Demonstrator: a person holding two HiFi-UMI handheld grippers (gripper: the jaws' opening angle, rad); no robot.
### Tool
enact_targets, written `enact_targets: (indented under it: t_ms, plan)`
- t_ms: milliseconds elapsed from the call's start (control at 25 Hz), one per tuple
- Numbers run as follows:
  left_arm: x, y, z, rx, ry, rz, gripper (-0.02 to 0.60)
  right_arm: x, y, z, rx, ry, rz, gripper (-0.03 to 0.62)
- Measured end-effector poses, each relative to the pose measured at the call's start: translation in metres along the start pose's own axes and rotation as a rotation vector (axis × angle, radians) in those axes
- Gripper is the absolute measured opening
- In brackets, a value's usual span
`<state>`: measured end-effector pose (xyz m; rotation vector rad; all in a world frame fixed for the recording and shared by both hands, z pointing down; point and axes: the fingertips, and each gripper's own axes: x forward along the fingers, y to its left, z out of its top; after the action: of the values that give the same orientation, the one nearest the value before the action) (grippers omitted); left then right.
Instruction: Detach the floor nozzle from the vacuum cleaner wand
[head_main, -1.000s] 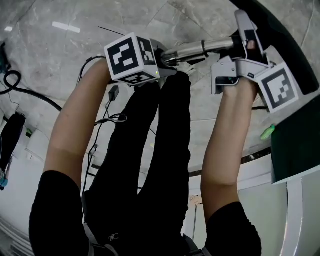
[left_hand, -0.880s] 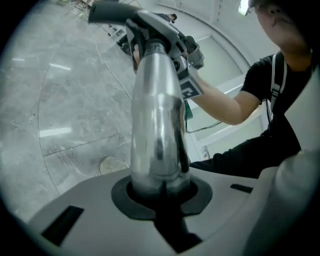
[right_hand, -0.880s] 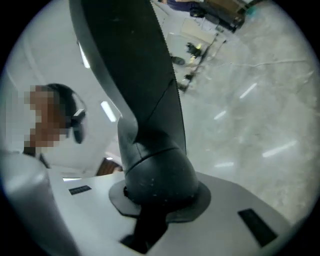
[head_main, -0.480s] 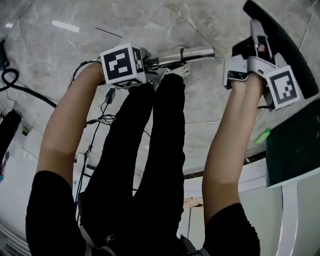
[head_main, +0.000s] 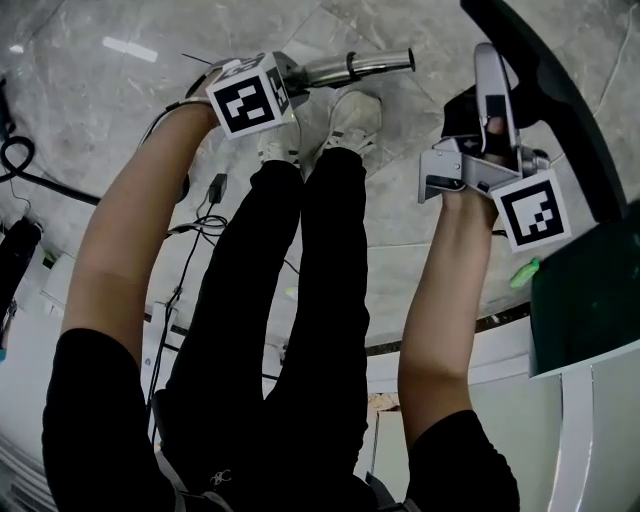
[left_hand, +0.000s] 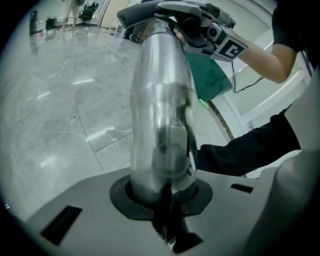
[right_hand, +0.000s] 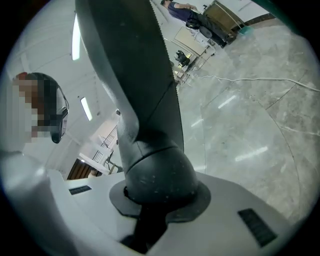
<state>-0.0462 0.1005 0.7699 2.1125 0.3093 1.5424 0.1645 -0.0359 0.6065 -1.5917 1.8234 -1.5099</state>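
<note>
In the head view my left gripper (head_main: 290, 75) is shut on the silver vacuum wand (head_main: 355, 67), whose far end hangs free above the floor. My right gripper (head_main: 485, 112) is shut on the black neck of the floor nozzle (head_main: 545, 85), a long dark bar running to the upper right. A gap separates the wand tip from the nozzle neck. The left gripper view shows the wand (left_hand: 160, 115) clamped between the left gripper (left_hand: 164, 200) jaws. In the right gripper view the nozzle's rounded black neck (right_hand: 157, 175) sits between the right gripper (right_hand: 155, 202) jaws.
The person's black-trousered legs and white shoes (head_main: 348, 118) stand between the two arms on the marble floor. Cables (head_main: 200, 215) trail over the floor on the left. A dark green-topped table (head_main: 590, 300) stands at the right edge.
The wand has come out of the nozzle neck. My left gripper carried it down toward the floor and away to the left. The right gripper shifted only slightly with the nozzle.
</note>
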Motion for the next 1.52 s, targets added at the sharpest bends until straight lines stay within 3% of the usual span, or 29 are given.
enact_targets:
  t_ms: [120,360,640,1040,1280,1520]
  plan:
    - [0.014,0.035,0.002,-0.009,-0.018,0.125,0.071,-0.002,-0.005,-0.015,0.022,0.026,0.010,0.083]
    - [0.045,0.110,-0.009,-0.078,-0.070,0.446,0.072,0.000,-0.020,-0.056,0.126,0.054,0.011,0.083]
    - [0.065,0.137,0.001,-0.040,-0.109,0.550,0.085,0.008,-0.025,-0.083,0.130,0.123,0.058,0.083]
    - [0.096,0.149,-0.015,-0.036,0.010,0.577,0.122,0.018,-0.031,-0.081,0.010,0.165,0.067,0.083]
    - [0.114,0.134,-0.031,-0.050,0.106,0.467,0.144,0.019,-0.019,-0.090,0.023,0.192,0.105,0.083]
    - [0.117,0.130,-0.038,-0.041,0.112,0.418,0.155,0.023,-0.016,-0.087,0.035,0.200,0.106,0.084]
